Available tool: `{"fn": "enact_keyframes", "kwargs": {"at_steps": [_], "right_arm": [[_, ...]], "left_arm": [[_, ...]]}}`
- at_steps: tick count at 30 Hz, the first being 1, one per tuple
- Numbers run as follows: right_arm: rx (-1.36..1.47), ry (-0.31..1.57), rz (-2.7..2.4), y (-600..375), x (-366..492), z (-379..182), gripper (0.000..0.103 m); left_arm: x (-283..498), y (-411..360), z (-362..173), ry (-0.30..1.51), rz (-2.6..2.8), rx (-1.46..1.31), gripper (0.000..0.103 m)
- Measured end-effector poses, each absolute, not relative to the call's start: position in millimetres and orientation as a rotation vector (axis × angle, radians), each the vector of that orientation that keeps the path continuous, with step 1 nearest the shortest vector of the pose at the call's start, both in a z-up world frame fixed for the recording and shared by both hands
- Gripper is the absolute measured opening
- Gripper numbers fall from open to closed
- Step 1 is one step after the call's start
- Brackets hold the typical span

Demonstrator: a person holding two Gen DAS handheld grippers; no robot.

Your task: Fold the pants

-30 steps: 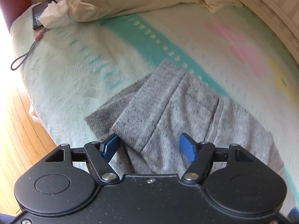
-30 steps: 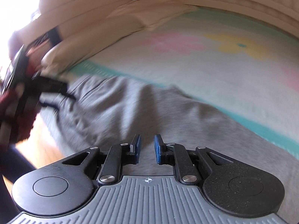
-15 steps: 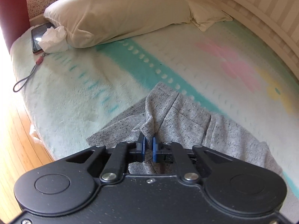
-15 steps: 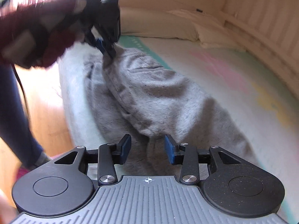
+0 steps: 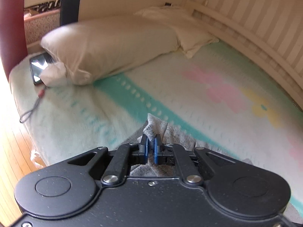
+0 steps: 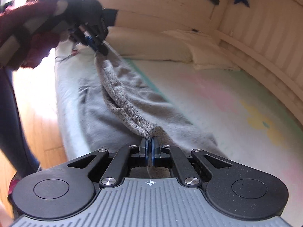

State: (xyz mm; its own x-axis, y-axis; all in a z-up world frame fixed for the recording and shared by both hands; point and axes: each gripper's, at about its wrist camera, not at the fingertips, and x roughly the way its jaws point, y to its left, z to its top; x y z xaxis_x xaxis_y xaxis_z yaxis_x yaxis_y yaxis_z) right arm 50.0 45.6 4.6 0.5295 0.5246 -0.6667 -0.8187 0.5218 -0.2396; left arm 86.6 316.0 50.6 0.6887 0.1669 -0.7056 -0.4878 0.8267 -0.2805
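1. On the bed (image 6: 217, 94), the grey pants (image 6: 132, 102) lie partly lifted, soft and limp; edges look best to hold.
2. Left gripper (image 5: 151, 147) is clamped on fabric.
3. Right gripper (image 6: 149, 147) is closing onto a fold, cloth between its pads.

Sunlit wooden floor (image 5: 11, 170), striped wall (image 5: 265, 19)

Grey heathered pants (image 6: 121, 98) on the bed, one seamed edge lifted taut, the rest spread flat.
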Motion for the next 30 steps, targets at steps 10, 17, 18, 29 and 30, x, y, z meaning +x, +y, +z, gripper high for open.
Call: {"fn": "enact_keyframes", "kwargs": {"at_steps": [10,17,18,29,30], "right_arm": [[-0.746,0.713,0.916,74,39,-48,0.005],[-0.545,0.707,0.999,51,41,-15,0.023],[-0.508,0.7,1.004,45,42,-7,0.023],[-0.033,0.809,0.467,-117,123,30,0.027],[0.035,0.835,0.391,-141,131,31,0.027]], "left_arm": [[84,327,6,0.926,0.515,-0.475,0.008],[77,332,-1,0.929,0.645,-0.491,0.018],[74,329,5,0.893,0.688,-0.455,0.017],[92,221,32,0.809,0.302,-0.251,0.018],[97,204,27,0.842,0.239,-0.222,0.018]]}}
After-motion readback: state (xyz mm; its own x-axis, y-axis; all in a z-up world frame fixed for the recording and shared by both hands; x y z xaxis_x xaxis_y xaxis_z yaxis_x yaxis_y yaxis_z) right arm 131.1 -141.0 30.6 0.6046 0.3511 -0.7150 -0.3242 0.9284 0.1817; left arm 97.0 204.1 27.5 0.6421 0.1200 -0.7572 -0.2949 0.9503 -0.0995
